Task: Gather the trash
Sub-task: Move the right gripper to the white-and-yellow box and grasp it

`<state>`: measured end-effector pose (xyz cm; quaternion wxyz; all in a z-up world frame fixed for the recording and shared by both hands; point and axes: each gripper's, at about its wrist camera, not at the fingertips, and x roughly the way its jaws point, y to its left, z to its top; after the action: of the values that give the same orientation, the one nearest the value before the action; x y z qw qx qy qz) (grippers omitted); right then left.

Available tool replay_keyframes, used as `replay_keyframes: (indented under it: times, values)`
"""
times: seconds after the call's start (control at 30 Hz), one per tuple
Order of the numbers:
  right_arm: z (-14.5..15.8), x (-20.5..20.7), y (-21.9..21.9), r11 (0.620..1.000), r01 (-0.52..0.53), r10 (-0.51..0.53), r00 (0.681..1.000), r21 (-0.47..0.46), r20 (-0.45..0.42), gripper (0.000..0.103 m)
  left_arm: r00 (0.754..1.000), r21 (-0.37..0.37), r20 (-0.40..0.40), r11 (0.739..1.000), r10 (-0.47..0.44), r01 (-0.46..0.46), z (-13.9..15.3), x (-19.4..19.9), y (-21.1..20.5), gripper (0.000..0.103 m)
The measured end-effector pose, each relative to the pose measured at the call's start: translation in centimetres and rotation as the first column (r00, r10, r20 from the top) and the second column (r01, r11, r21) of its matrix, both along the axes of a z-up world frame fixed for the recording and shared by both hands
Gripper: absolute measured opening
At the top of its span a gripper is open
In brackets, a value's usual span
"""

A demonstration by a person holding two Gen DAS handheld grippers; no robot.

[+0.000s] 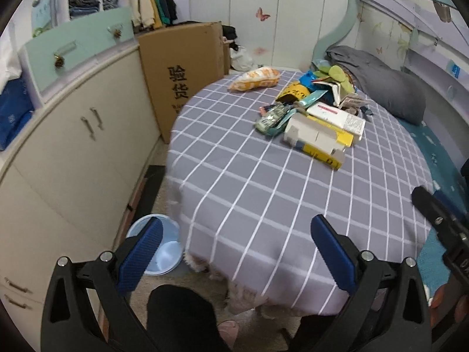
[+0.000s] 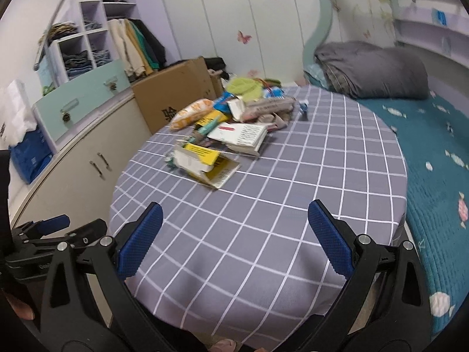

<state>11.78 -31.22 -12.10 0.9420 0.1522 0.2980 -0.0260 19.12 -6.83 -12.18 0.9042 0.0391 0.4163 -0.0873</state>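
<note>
A heap of trash (image 1: 316,108) (image 2: 231,126) lies on the far half of a round table with a grey checked cloth (image 1: 249,193) (image 2: 263,220): flattened yellow-and-white boxes (image 1: 319,142) (image 2: 205,161), a white carton (image 1: 337,117) (image 2: 240,135), an orange snack bag (image 1: 255,79) (image 2: 192,113), green wrappers. A light blue bin (image 1: 161,243) stands on the floor left of the table. My left gripper (image 1: 237,252) is open over the table's near edge. My right gripper (image 2: 234,234) is open over the near cloth. Both are empty, well short of the heap.
A cream cabinet (image 1: 73,152) lines the left wall, with a tall cardboard box (image 1: 181,76) (image 2: 173,94) behind the table. A bed with a teal cover (image 2: 433,161) and grey pillow (image 2: 372,70) runs along the right. A person's dark trouser leg (image 1: 181,319) is below.
</note>
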Motion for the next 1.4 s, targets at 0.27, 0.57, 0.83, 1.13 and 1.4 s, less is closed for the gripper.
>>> replay_keyframes:
  times: [0.27,0.57,0.83,1.13,1.4]
  values:
    - [-1.3,3.9,-0.8,0.999,0.0,0.002,0.998,0.039,-0.06,0.093,0.989,-0.08,-0.018,0.986,-0.147,0.146,-0.9,5.9,-2.6,0.062]
    - [-3.1,9.3,1.9,0.992,-0.125,0.123,0.979,0.001,-0.162,0.048,0.951,-0.061,0.021,0.949,-0.31,0.311,-2.3,10.7,-4.8,0.06]
    - [-3.9,12.4,2.4,0.987,-0.155,0.139,0.963,-0.052,-0.233,0.022,0.901,-0.051,0.0,0.9,-0.434,0.433,-3.6,13.0,-6.5,0.059]
    - [-3.9,13.1,-0.2,0.987,-0.154,0.141,0.957,-0.033,-0.253,0.021,0.875,-0.121,-0.053,0.873,-0.481,0.472,-4.1,13.4,-8.8,0.049]
    - [-3.8,12.8,-1.2,0.986,-0.168,0.156,0.952,-0.022,-0.263,0.021,0.887,-0.151,-0.002,0.877,-0.462,0.457,-2.2,12.4,-9.5,0.049]
